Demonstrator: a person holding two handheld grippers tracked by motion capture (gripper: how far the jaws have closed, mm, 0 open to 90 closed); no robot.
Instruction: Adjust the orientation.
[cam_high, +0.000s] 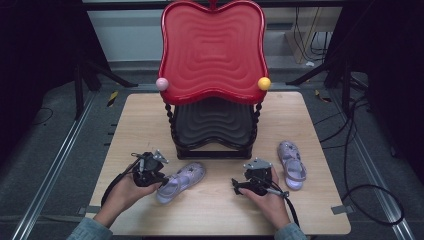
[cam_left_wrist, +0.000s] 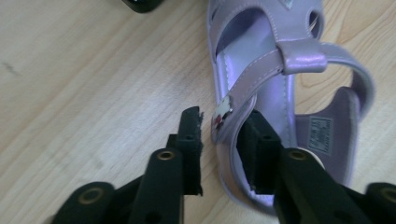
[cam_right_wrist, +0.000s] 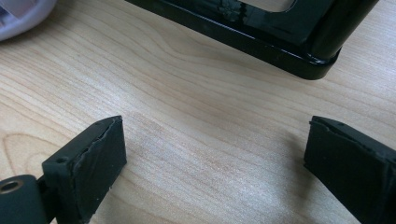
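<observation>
The two-tier stand (cam_high: 212, 80) at the back of the table (cam_high: 135, 120), red tray on top and dark shelf beneath, is the landmark here.

Starting in front of the stand's left leg: the left gripper (cam_high: 150, 169) sits low at the heel end of a lilac sandal (cam_high: 181, 181), which lies flat on the table just in front of the stand, toe angled toward it. In the left gripper view that sandal (cam_left_wrist: 275, 93) has its side wall, right by the little buckle, between the two black jaws: one jaw stands outside the shoe on the bare wood, the other inside over the insole. The jaws are narrowly parted and a sliver of gap shows on the outer side, so I read this as loose around the wall, not pinching it. That straddle makes sense: the thin side wall gives the jaws something to bite.

In front of the stand's right leg, the right gripper (cam_high: 255, 182) rests low, jaws spread wide over bare wood in its own view, holding nothing, seemingly parked.

Further right of the stand's front corner, the second sandal (cam_high: 292, 164) lies alone, untouched, toe pointing away from the person.
</observation>
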